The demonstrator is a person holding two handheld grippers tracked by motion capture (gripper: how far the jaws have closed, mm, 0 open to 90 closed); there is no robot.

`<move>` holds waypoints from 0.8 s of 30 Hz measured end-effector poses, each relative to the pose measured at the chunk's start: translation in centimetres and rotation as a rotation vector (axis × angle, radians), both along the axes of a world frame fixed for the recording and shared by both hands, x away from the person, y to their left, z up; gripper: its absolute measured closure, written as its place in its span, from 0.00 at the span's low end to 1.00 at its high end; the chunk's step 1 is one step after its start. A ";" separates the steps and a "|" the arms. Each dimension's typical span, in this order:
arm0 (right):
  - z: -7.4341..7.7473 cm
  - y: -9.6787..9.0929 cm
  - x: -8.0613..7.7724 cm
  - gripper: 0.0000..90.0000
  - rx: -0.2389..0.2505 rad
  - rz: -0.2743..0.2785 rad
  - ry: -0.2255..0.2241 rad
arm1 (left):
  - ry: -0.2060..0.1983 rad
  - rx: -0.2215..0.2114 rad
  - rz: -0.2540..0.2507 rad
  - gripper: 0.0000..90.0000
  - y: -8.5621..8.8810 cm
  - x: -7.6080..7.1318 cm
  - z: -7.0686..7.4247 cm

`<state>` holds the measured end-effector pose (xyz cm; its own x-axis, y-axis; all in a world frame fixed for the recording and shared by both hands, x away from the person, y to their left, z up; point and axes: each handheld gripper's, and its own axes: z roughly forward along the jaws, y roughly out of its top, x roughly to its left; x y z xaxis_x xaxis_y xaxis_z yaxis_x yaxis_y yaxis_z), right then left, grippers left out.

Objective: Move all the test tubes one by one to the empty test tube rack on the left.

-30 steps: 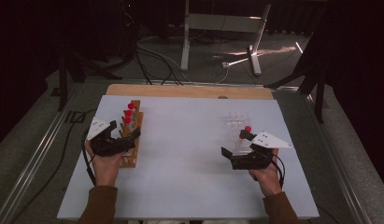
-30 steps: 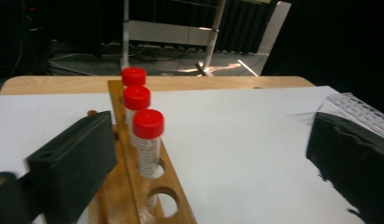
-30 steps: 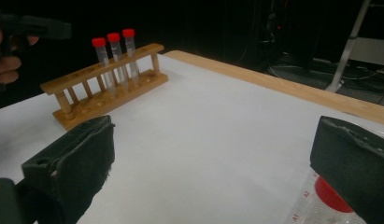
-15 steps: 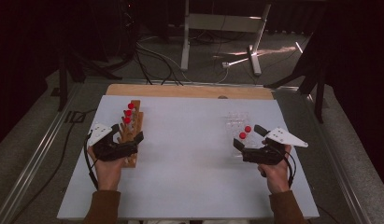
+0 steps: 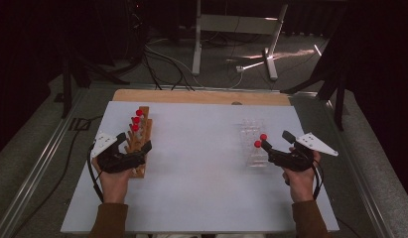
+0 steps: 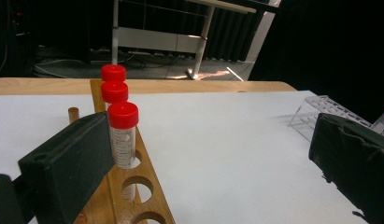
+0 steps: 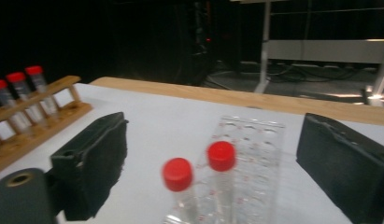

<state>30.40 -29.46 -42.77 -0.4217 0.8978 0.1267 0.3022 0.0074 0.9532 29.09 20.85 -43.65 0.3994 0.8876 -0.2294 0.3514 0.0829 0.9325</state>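
Near the worktop's right edge, two red-capped tubes [image 7: 178,186] stand in a clear rack [image 5: 253,144]. The right gripper [image 5: 271,151] has jaws wide apart, just closing, gripping nothing; the left gripper [image 5: 137,148] is open beside the wooden rack [image 5: 141,148]. The tubes look light, stiff and slick, best gripped just below the cap.

Red-capped clear tubes [image 7: 178,186], tan wooden rack [image 5: 140,144], black tools.
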 end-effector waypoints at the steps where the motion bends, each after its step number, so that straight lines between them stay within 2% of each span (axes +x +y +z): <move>1: -0.1 -0.1 0.1 0.16 -0.002 -0.014 0.002 | 0.000 0.000 0.001 0.01 0.0 0.0 0.0; 8: -1.2 -0.4 0.4 0.27 -0.033 -0.042 0.016 | 0.002 -0.001 0.005 0.01 0.2 -0.1 0.0; 14: -2.2 0.3 -0.3 0.42 -0.040 0.015 0.013 | 0.008 0.000 0.010 0.01 0.2 -0.1 -0.1; 20: -3.1 1.6 -0.6 0.52 -0.076 0.078 0.008 | 0.005 -0.006 0.016 0.01 0.4 -0.2 0.0; 24: -3.7 2.3 -0.6 0.60 -0.131 0.087 0.012 | 0.006 -0.009 0.021 0.01 0.6 -0.2 0.0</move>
<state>29.77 -27.14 -46.51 -0.4979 0.8671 0.0163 0.3064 0.1583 0.9387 28.88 21.44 -43.68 0.3796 0.8936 -0.2395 0.3548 0.0985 0.9298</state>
